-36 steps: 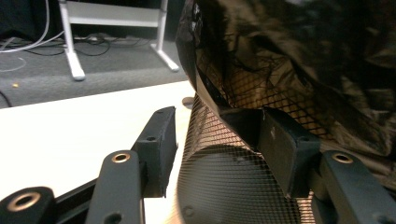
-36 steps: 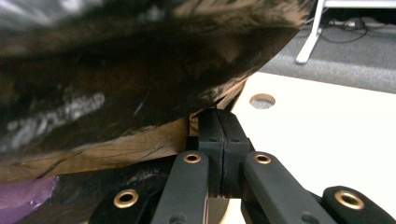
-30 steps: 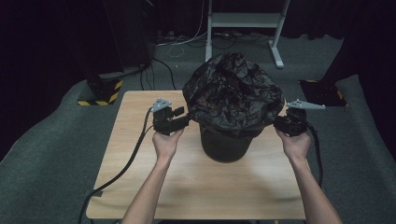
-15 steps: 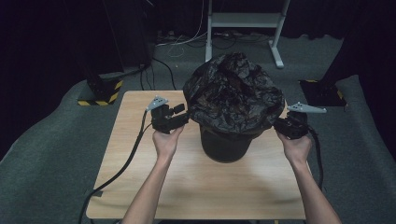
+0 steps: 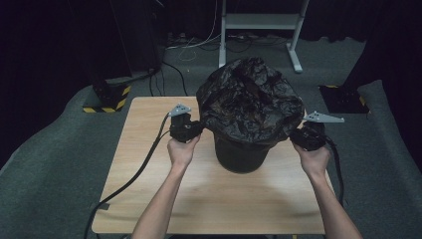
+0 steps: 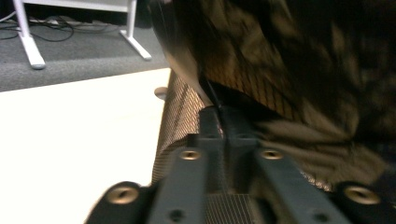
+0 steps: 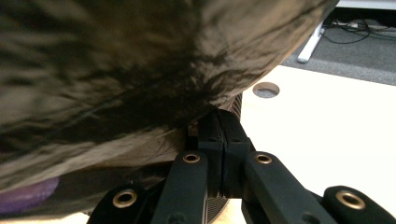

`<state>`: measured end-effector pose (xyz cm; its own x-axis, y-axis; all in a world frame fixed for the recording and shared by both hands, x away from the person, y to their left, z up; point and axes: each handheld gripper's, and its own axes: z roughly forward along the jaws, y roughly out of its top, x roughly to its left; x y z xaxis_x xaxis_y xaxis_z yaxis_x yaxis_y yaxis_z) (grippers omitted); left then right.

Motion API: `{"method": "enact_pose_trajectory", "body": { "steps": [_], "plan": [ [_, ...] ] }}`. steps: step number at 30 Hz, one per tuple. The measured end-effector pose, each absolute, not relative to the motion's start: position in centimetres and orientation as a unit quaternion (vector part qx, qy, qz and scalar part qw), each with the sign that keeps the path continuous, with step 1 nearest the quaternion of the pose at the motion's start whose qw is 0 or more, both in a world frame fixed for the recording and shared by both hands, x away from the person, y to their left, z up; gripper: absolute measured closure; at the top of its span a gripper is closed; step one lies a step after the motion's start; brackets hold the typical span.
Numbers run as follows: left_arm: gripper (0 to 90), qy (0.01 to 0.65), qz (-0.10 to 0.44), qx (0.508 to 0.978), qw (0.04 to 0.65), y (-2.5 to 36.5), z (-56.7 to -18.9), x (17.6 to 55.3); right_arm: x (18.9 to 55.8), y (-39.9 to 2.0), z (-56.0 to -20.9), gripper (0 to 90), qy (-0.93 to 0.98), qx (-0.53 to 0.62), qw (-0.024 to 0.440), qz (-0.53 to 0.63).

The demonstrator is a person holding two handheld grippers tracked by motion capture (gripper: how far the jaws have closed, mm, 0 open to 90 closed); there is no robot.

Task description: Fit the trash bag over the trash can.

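Both grippers, left [image 5: 195, 129] and right [image 5: 296, 135], clamped on black bag [image 5: 249, 99] between them.

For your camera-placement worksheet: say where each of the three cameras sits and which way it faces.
High view: above the person's side, looking forward and down on the table; both forearms, left gripper, right gripper.
Left gripper view: on the left gripper, facing the mesh bin.
Right gripper view: on the right gripper, facing under the black bag.
All share bag and table.

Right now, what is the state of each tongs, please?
Left tongs: closed on the black bin bag's edge.
Right tongs: closed on the bag's opposite edge.
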<state>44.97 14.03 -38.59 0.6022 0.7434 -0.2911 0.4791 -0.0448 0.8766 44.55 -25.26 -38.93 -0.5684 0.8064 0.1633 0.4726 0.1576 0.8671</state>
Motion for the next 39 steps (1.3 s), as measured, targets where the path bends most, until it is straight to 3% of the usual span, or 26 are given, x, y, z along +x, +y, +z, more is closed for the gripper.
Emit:
{"method": "enact_pose_trajectory", "body": {
  "steps": [20,26,32,39],
  "plan": [
    [90.0,0.426,0.121,0.739,0.508,14.6,-40.0,44.7,43.6,-25.9,-38.5,88.7,0.731,0.429,0.182,0.499],
    [89.9,0.424,0.143,0.715,0.537,15.3,-38.9,43.8,43.6,-26.0,-38.6,88.5,0.729,0.431,0.181,0.500],
    [64.3,0.436,0.130,0.677,0.578,16.5,-37.3,43.4,43.5,-26.0,-37.5,88.3,0.728,0.426,0.192,0.502],
    [50.2,0.439,0.110,0.650,0.611,16.7,-36.1,43.0,43.5,-25.6,-37.2,88.3,0.731,0.421,0.197,0.500]
  ]
}}
